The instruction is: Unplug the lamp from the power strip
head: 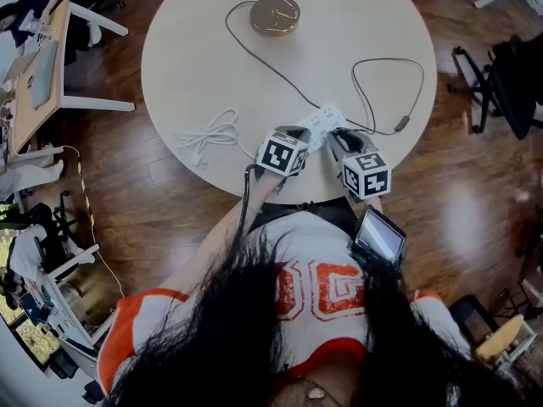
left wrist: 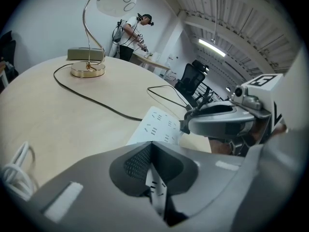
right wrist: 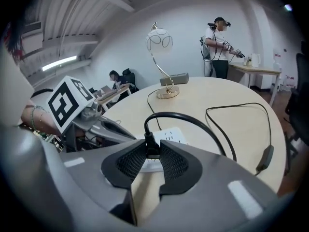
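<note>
Right gripper view: the right gripper [right wrist: 152, 154] clamps the plug [right wrist: 150, 143] and should pull straight out while the left gripper [left wrist: 152, 170] pins the power strip [left wrist: 161, 124].

one lamp [head: 275, 13], one power strip [head: 323, 122], one plug [right wrist: 151, 149] — two hand-held grippers [head: 294, 132] [head: 341, 136]

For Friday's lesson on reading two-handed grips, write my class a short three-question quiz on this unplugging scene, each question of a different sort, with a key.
1. True or false: the lamp stands upright on the round table.
2. The right gripper has its jaws closed on: A) a white cable B) the black plug C) the lamp's base.
3. Fill in: the left gripper clamps the white ____.
Key: 1 true; 2 B; 3 power strip.
</note>
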`<state>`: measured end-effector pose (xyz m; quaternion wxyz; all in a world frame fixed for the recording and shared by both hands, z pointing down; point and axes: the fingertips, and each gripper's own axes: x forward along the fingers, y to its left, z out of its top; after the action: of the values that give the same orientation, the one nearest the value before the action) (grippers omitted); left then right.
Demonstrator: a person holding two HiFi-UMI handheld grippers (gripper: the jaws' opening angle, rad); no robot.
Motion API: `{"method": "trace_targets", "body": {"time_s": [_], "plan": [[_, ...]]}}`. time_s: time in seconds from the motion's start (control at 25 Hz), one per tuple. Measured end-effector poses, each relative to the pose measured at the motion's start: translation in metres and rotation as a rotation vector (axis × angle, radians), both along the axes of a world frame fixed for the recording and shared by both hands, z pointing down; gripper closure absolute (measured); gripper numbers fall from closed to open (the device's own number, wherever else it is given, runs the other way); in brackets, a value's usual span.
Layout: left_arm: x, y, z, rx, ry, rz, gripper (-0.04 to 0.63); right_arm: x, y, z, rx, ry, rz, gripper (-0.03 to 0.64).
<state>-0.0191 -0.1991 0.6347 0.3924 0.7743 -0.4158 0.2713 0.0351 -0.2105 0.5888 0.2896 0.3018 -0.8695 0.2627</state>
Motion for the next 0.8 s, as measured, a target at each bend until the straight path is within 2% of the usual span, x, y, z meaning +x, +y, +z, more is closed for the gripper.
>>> {"method": "trace_targets", "body": {"time_s": [0.4, 0.56, 0.72, 0.8], "plan": [[0.001, 0.0, -0.002, 0.046, -0.038, 0.05, 0.595, 0.012, 0.03, 0.024, -0.056, 0.155, -0.03, 0.528], [0.004, -0.006, -0.006, 0.086, -0.045, 0.056, 0.595, 0.017, 0.038, 0.029, -0.078, 0.157, -0.013, 0.496], [0.008, 0.0, -0.002, 0.101, -0.068, 0.117, 0.595, 0.024, 0.041, 0.028, -0.071, 0.171, 0.022, 0.491], [0.01, 0.003, -0.005, 0.117, -0.046, 0.126, 0.595, 0.028, 0.044, 0.026, -0.068, 0.182, 0.038, 0.491]]}}
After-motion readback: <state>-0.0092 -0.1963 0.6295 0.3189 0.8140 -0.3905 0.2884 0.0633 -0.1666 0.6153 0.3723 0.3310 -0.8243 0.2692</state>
